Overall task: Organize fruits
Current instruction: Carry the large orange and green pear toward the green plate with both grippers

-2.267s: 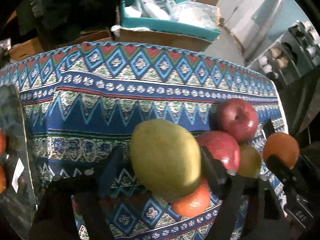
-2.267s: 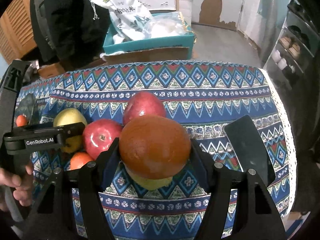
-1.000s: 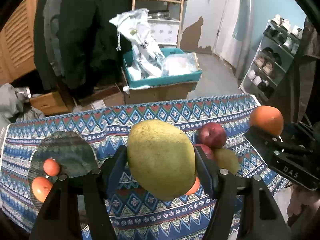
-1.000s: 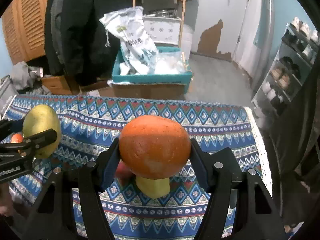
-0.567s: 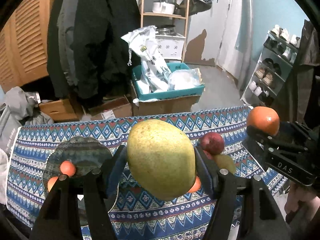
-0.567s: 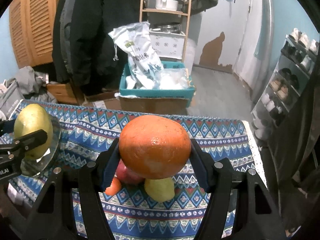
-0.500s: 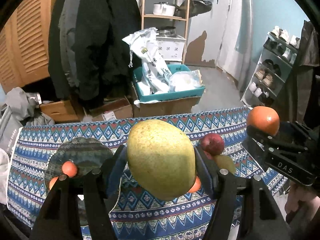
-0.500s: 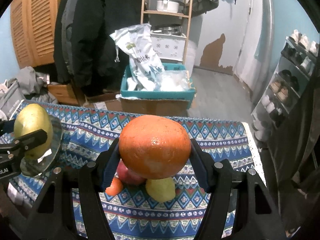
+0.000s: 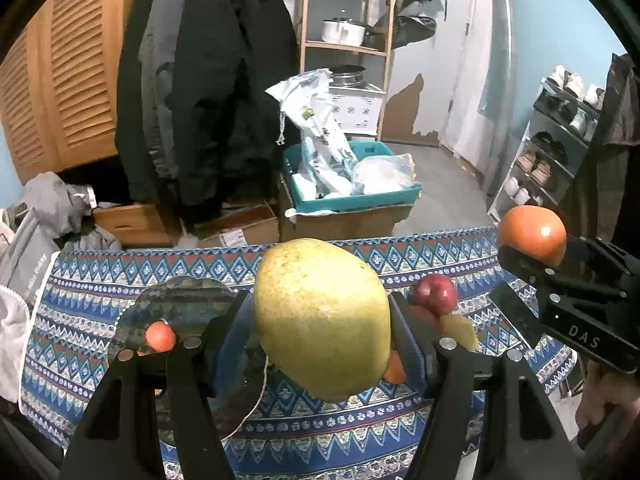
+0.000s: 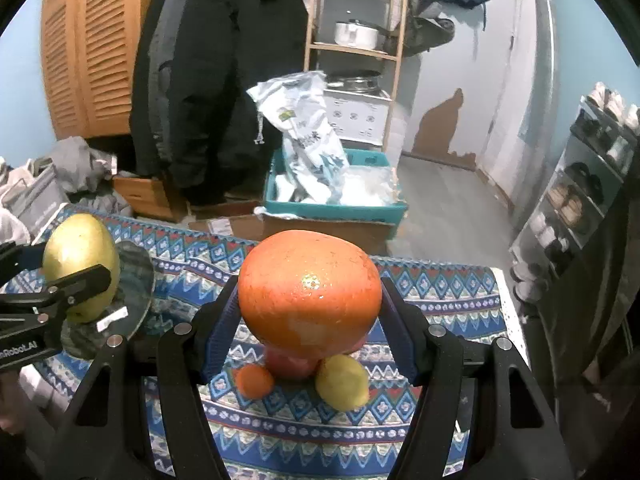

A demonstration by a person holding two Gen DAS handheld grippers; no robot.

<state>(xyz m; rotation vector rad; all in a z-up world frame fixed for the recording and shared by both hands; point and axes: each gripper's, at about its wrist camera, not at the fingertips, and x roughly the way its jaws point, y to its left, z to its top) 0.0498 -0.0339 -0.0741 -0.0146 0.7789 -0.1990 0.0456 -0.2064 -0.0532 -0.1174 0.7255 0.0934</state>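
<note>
My left gripper [image 9: 322, 326] is shut on a large yellow-green fruit [image 9: 316, 300], held high above the cloth-covered table [image 9: 80, 280]. Below and to its left lies a glass plate [image 9: 184, 300] with a small orange fruit [image 9: 160, 336] on it. My right gripper [image 10: 309, 316] is shut on a big orange [image 10: 308, 280], also held in the air. On the cloth under it sit a red apple [image 10: 288, 362], a small orange [image 10: 254, 380] and a yellow fruit [image 10: 342, 382]. In the left wrist view the right gripper [image 9: 532, 264] with its orange [image 9: 532, 234] shows at the right.
A dark flat slab [image 9: 516, 316] lies on the cloth near the right edge. Beyond the table stand a teal crate [image 9: 352, 200] on a cardboard box, hanging coats [image 9: 208, 80], a wooden shelf and a shoe rack [image 9: 560, 152]. A person's hand [image 9: 600, 412] holds the right gripper.
Both grippers have risen with their fruits still gripped, so the table sits lower and smaller in both views. The plate now lies nearer beneath the left gripper.
</note>
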